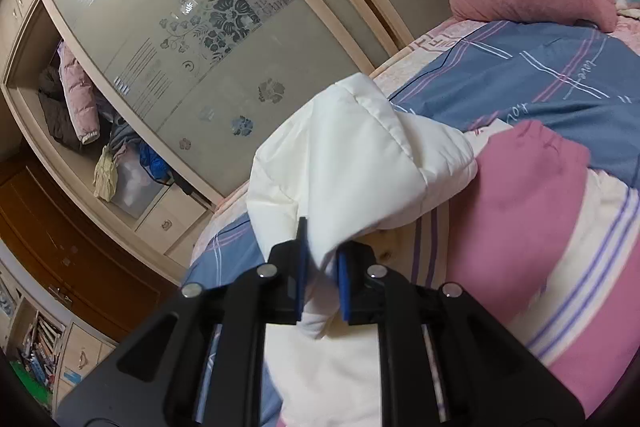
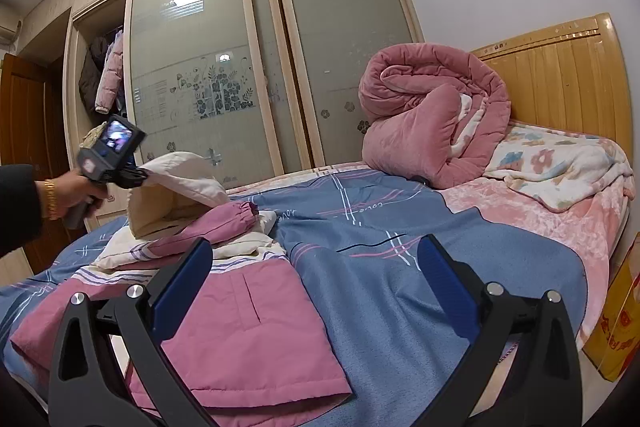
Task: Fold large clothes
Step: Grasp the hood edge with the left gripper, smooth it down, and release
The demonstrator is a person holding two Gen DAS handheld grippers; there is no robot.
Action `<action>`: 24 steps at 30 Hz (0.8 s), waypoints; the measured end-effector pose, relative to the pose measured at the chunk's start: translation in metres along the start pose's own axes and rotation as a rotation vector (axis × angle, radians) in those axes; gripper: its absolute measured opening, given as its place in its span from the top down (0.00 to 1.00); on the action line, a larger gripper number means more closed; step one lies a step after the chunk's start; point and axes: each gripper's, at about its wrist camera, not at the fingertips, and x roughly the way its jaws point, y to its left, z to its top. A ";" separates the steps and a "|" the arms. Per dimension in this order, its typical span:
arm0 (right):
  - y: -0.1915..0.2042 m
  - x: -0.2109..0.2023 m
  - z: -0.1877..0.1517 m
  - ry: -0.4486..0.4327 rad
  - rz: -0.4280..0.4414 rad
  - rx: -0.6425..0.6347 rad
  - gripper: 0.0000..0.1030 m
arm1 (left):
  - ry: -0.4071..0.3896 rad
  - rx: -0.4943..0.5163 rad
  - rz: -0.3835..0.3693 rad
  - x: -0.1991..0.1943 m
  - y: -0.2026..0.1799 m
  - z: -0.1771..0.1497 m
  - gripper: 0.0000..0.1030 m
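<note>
Left gripper (image 1: 322, 259) was clamped on the white hood (image 1: 360, 155) of the jacket (image 2: 248, 315); blue pads (image 1: 343, 281) were pinching a fold of the hood fabric between them. From the right wrist view, the hood was lifted clear of the bed, hanging from the left gripper (image 2: 138, 173), with a hand (image 2: 74, 193) in a dark sleeve and a gold bracelet on the grip.

Right gripper (image 2: 316, 267) was wide open with nothing between the jaws, hovering over the bedspread (image 2: 400, 287) near the jacket's lower hem.

The jacket, pink with white and purple stripes, lay spread on the blue plaid bedspread at the near left part of the bed. One pink sleeve (image 2: 224, 223) was folded across its upper body, cuff pointing toward the middle of the bed. The hood end was farthest from my right camera.

Elsewhere I saw a rolled pink quilt (image 2: 432, 123) against the wooden headboard (image 2: 560, 75), a floral blanket (image 2: 560, 167) beside it, and the wardrobe (image 2: 208, 67) with sliding glass doors behind the bed, its left section open with coats hanging.
</note>
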 end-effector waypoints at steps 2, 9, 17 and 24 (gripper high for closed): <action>0.001 0.000 0.000 0.000 -0.002 -0.003 0.01 | -0.004 0.004 -0.005 -0.010 0.004 -0.010 0.88; 0.002 0.001 0.000 0.002 -0.003 -0.021 0.01 | 0.004 0.001 -0.087 -0.046 -0.005 -0.069 0.88; 0.004 0.001 -0.001 0.003 -0.006 -0.034 0.01 | 0.063 0.006 -0.198 -0.051 -0.057 -0.128 0.87; 0.006 0.001 0.000 0.003 -0.009 -0.052 0.01 | 0.172 -0.005 -0.267 -0.020 -0.092 -0.159 0.74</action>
